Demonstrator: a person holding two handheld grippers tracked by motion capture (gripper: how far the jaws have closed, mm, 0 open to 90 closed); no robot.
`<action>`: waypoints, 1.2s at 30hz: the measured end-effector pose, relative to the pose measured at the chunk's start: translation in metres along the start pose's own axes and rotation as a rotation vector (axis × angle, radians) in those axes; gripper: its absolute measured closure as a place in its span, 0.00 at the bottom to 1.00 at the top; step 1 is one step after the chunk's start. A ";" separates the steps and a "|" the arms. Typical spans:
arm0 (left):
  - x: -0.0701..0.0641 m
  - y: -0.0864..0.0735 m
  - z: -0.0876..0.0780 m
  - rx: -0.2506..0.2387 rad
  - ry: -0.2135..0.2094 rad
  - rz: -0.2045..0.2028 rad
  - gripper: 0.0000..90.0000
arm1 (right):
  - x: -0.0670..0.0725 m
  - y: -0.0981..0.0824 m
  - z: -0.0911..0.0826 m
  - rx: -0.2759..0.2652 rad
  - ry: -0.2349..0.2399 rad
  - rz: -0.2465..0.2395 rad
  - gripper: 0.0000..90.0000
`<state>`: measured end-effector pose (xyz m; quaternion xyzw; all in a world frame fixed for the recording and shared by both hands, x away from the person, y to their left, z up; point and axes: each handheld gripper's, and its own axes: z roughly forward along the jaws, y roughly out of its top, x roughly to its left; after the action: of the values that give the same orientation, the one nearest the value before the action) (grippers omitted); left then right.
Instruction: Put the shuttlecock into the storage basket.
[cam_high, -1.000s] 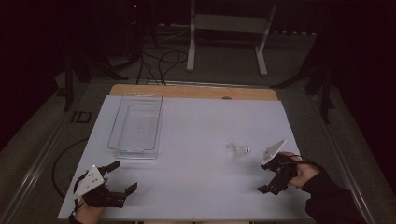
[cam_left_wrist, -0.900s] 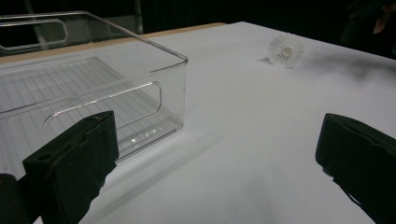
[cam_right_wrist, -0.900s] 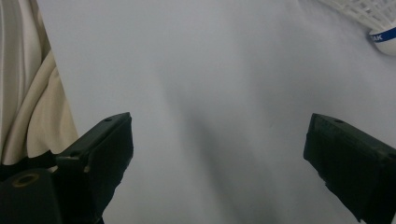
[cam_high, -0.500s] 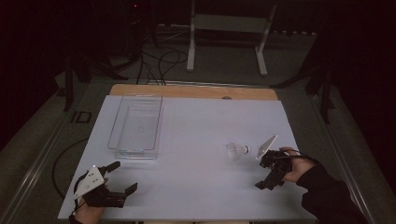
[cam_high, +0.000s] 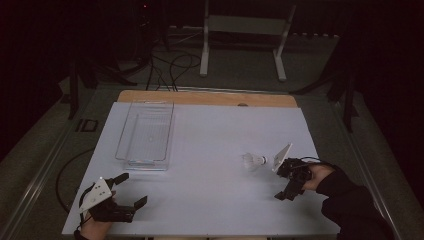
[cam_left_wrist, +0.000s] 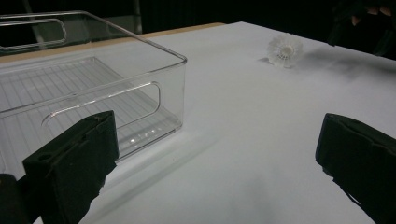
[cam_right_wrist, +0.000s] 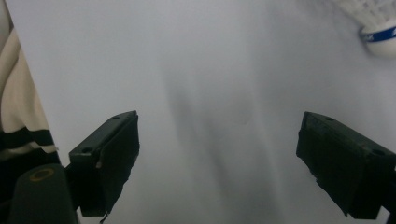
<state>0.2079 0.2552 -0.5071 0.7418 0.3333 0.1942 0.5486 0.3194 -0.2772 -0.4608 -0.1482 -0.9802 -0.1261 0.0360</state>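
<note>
Reaching for the shuttlecock (cam_high: 254, 161) is the step we judge to be in hand. It lies on its side on the white tabletop (cam_high: 210, 200), right of centre, well apart from the clear bin (cam_high: 146, 135) at the left. The right tool (cam_high: 290, 182) sits just beside it, apart from it, with its jaws spread wide and nothing but bare sheet between them in the right gripper view; they have just been closing slightly. The left tool (cam_high: 131, 189) rests near the front left corner, jaws spread and empty, facing the bin.

Orientation: in the high view the long axis runs roughly left to right across the tabletop, the skirt toward the bin side and the rounded cork end toward the right tool. In the right gripper view the blue-banded cork (cam_right_wrist: 380, 39) sits at the upper right corner, off the jaw line.

For a good pickup, we would swing the right tool until the cork lies centred between the jaws. We would close across the cork rather than the light skirt, which looks easy to crush. A shuttlecock on its side may roll, so we would approach slowly.
</note>
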 end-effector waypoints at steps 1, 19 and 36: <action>0.000 0.000 0.000 0.000 -0.001 -0.001 0.00 | 0.000 0.001 -0.001 -0.021 -0.041 -0.058 0.14; 0.000 0.000 0.001 0.004 -0.011 0.002 0.00 | -0.018 0.004 -0.006 -0.054 -0.133 -0.229 0.15; 0.000 -0.001 0.001 0.003 -0.014 0.000 0.00 | -0.045 0.019 -0.007 0.030 -0.228 -0.230 0.26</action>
<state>0.2086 0.2548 -0.5083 0.7441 0.3296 0.1885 0.5497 0.3678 -0.2743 -0.4544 -0.0476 -0.9902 -0.0969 -0.0880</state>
